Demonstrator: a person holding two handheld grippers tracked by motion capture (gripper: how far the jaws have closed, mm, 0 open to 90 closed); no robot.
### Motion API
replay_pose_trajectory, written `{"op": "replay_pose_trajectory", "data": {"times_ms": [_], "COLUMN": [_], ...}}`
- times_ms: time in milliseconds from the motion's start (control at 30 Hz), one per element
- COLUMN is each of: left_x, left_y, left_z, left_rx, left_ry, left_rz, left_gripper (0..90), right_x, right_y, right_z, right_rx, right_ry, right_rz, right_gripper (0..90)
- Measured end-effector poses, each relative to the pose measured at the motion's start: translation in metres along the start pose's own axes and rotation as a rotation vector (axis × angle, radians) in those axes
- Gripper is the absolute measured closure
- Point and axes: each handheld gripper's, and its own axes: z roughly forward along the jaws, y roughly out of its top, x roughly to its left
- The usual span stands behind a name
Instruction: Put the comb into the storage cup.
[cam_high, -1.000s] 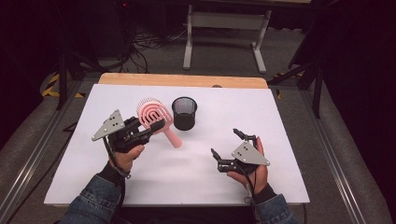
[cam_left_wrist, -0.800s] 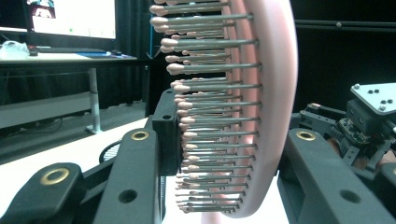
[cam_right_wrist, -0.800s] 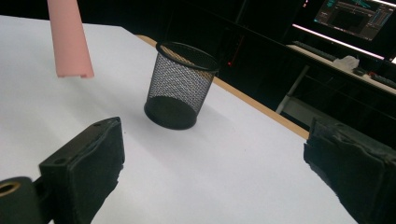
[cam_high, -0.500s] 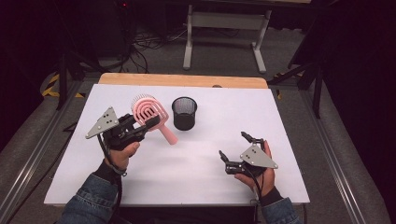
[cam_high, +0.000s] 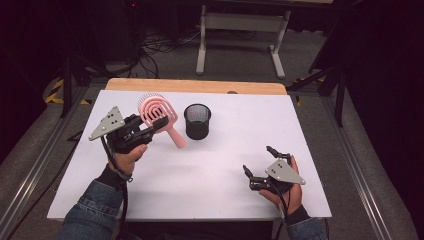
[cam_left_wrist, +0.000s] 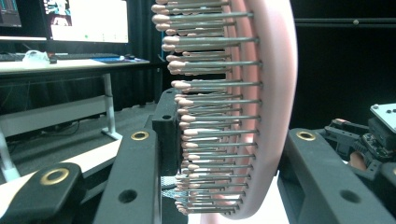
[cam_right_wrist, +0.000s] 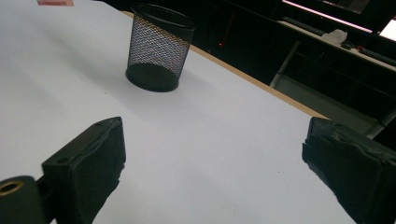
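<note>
A pink vented hairbrush (cam_high: 156, 113) is held above the left part of the white table (cam_high: 225, 145), head up and handle slanting down to the right. My left gripper (cam_high: 148, 128) is shut on it. In the left gripper view the bristled head (cam_left_wrist: 261, 107) stands between the black jaws of the left gripper (cam_left_wrist: 229, 133). A black mesh cup (cam_high: 197, 121) stands upright just right of the brush. My right gripper (cam_high: 259, 167) sits low near the table's front right, open with nothing between its fingers. Seen from the right gripper (cam_right_wrist: 219, 154), the cup (cam_right_wrist: 158, 46) is ahead.
A wooden strip (cam_high: 195, 86) edges the far side of the table. Beyond it stand a metal frame (cam_high: 240, 30) and floor cables. In the left gripper view, a desk with a lit monitor (cam_left_wrist: 88, 18) is behind.
My left gripper has carried the brush slightly left and away from the cup. My right hand has slid to the right and nearer the table's front edge, jaws still apart.
</note>
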Motion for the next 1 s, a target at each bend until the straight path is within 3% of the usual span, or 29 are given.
{"op": "replay_pose_trajectory", "data": {"times_ms": [233,333,600,1000], "left_x": [0.006,0.007,0.016,0.022], "left_y": [0.011,0.017,0.028,0.05], "left_z": [0.004,0.007,0.021,0.041], "left_rx": [0.005,0.026,0.049,0.042], "left_ry": [0.015,0.029,0.043,0.041], "left_rz": [0.019,0.049,0.065,0.087], "left_gripper": [62.6,62.6,62.6,62.5], "right_x": [0.001,0.001,0.001,0.0], "right_y": [0.0,0.0,0.001,0.001], "right_z": [0.001,0.001,0.001,0.0], "right_rx": [0.003,0.004,0.008,-0.012], "right_ry": [0.003,0.002,-0.003,0.004], "right_rz": [-0.005,-0.005,-0.004,0.0], "right_gripper": [6.7,7.1,7.3,6.5]}}
